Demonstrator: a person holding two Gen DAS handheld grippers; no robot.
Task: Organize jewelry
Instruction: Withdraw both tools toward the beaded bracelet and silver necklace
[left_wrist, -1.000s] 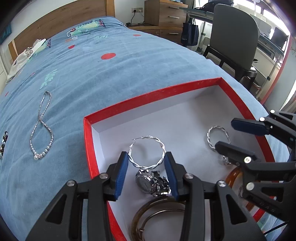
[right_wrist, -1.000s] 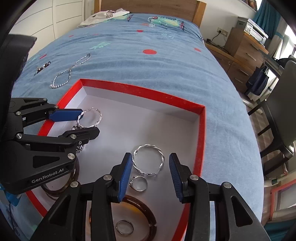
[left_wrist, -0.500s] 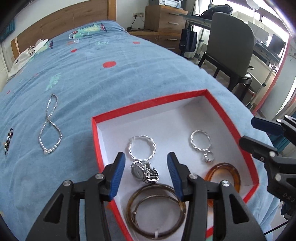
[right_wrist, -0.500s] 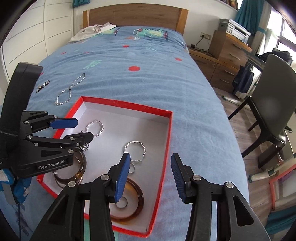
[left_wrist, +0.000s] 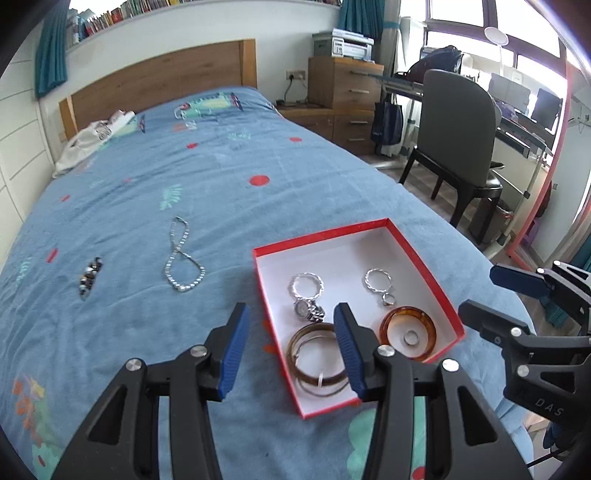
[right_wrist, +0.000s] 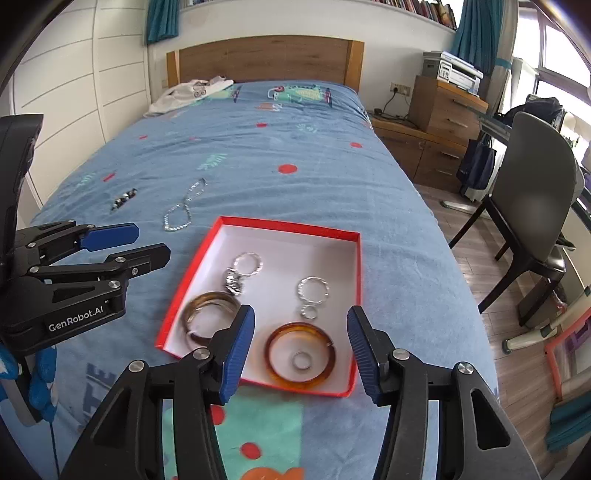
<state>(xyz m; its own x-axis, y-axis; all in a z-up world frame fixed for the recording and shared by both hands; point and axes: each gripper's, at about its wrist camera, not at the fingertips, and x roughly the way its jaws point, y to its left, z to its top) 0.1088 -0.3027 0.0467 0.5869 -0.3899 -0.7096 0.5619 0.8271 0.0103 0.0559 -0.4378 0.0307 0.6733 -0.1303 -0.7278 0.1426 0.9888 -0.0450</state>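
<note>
A red box (left_wrist: 325, 230) with a white inside lies on the blue bed. It holds two twisted silver hoops (left_wrist: 306, 286), a watch (left_wrist: 308, 309), brown bangles (left_wrist: 317, 363) and an amber bangle (left_wrist: 386, 328) with a ring inside it. Left of the box, a silver necklace (left_wrist: 181, 258) and a dark beaded bracelet (left_wrist: 90, 277) lie on the cover. My left gripper (left_wrist: 291, 321) hangs open and empty above the box's near left corner. My right gripper (right_wrist: 300, 317) hovers over the box's near edge (right_wrist: 258, 384), its jaws opening with nothing between them.
A white garment (left_wrist: 92, 140) lies near the wooden headboard. Right of the bed stand a dark chair (left_wrist: 458, 122), a wooden dresser (left_wrist: 343, 85) and a desk. White wardrobe doors (right_wrist: 74, 92) line the left side. The bed's edge drops off just right of the box.
Both grippers have pulled back and upward from inside the box, which now looks smaller and farther off. Both pairs of jaws stand wider. The jewelry has stayed in place.
</note>
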